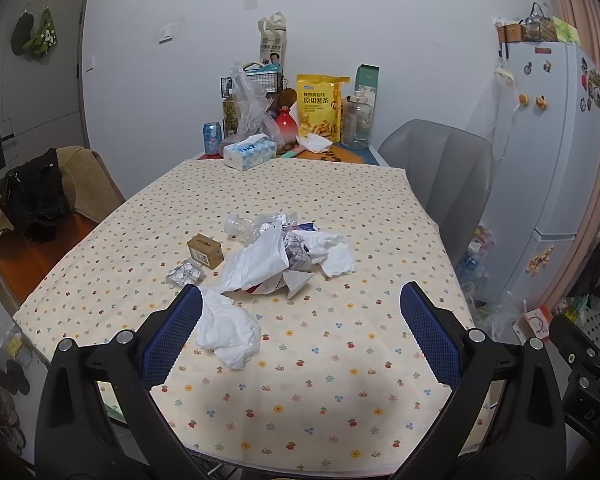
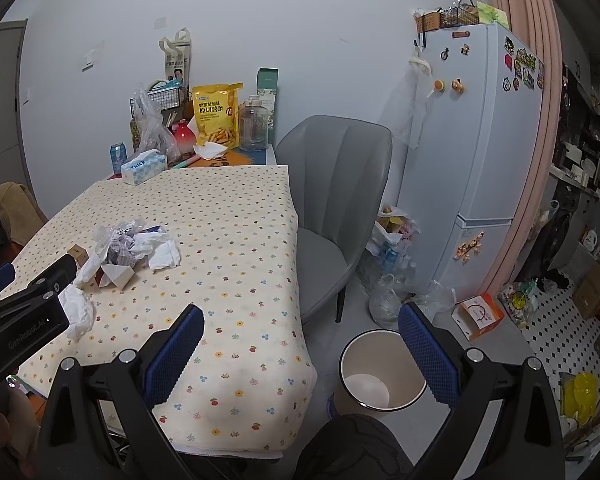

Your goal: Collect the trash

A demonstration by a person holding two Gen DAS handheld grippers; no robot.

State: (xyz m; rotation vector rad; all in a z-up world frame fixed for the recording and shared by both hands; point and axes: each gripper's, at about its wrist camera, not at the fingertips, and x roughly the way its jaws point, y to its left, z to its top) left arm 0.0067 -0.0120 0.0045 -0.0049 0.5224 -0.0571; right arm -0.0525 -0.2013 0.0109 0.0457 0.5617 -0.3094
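A heap of trash (image 1: 288, 256) lies mid-table: crumpled white paper, a clear plastic cup (image 1: 240, 225), a small brown box (image 1: 205, 250) and a foil blister pack (image 1: 185, 273). One crumpled tissue (image 1: 228, 332) lies nearer, just right of my left gripper's left finger. My left gripper (image 1: 300, 332) hovers open over the table's near part, holding nothing. In the right wrist view the same heap (image 2: 128, 250) sits to the left, and my right gripper (image 2: 300, 348) is open above the table's corner. A white trash bin (image 2: 382, 376) stands on the floor between its fingers.
The table wears a flower-dotted cloth (image 1: 300, 380). At its far end stand a tissue box (image 1: 250, 151), a can (image 1: 212, 138), a yellow snack bag (image 1: 320, 108) and a jar. A grey chair (image 2: 336, 208) and a fridge (image 2: 476, 160) are right; bags clutter the floor.
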